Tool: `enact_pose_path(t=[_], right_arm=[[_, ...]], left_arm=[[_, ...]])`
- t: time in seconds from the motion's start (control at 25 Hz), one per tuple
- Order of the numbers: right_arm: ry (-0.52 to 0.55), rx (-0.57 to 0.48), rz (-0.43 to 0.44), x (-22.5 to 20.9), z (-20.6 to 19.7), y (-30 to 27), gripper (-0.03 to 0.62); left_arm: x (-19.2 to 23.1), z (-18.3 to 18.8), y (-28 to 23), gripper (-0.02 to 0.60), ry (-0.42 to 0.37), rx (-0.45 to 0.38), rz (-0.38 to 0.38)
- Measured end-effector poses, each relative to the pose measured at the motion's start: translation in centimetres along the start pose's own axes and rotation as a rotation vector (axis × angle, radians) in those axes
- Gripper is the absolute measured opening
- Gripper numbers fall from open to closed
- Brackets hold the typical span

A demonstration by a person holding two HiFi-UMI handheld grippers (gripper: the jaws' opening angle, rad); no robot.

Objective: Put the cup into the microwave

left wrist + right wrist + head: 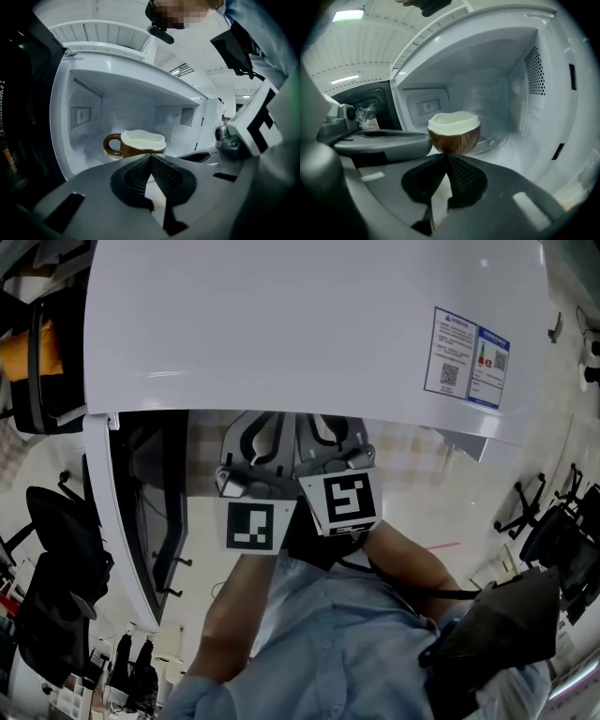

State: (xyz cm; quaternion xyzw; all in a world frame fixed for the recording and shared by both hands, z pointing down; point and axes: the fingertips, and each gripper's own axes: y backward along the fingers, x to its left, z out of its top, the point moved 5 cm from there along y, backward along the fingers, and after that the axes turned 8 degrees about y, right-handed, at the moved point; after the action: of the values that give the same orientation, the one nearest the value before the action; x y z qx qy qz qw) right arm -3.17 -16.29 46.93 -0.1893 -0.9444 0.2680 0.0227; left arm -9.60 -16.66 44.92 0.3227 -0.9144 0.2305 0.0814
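A brown cup (140, 143) with a white inside stands upright inside the open white microwave (309, 324), its handle toward the left in the left gripper view. The right gripper view shows the cup (454, 133) on the glass turntable (499, 138). My left gripper (150, 157) is shut with nothing in it, just outside the opening and short of the cup. The right gripper (446, 157) is shut and empty too, close beside the left. In the head view both grippers (258, 432) (328, 432) reach side by side under the microwave's top edge, which hides their tips.
The microwave door (131, 512) hangs open on the left, next to my left gripper. A printed label (469, 357) is stuck on the microwave's top. Black office chairs (56, 559) (553, 521) stand on the floor on both sides below.
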Motion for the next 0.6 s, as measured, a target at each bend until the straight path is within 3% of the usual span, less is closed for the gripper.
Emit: enact_pose_path(t=[0.6], right_arm=[[0.023,0.004,0.009,-1.2,1.6,-2.0,0.003]], left_arm=[[1.6,1.3,-2.3,0.005,0.009,0.007,-0.006]])
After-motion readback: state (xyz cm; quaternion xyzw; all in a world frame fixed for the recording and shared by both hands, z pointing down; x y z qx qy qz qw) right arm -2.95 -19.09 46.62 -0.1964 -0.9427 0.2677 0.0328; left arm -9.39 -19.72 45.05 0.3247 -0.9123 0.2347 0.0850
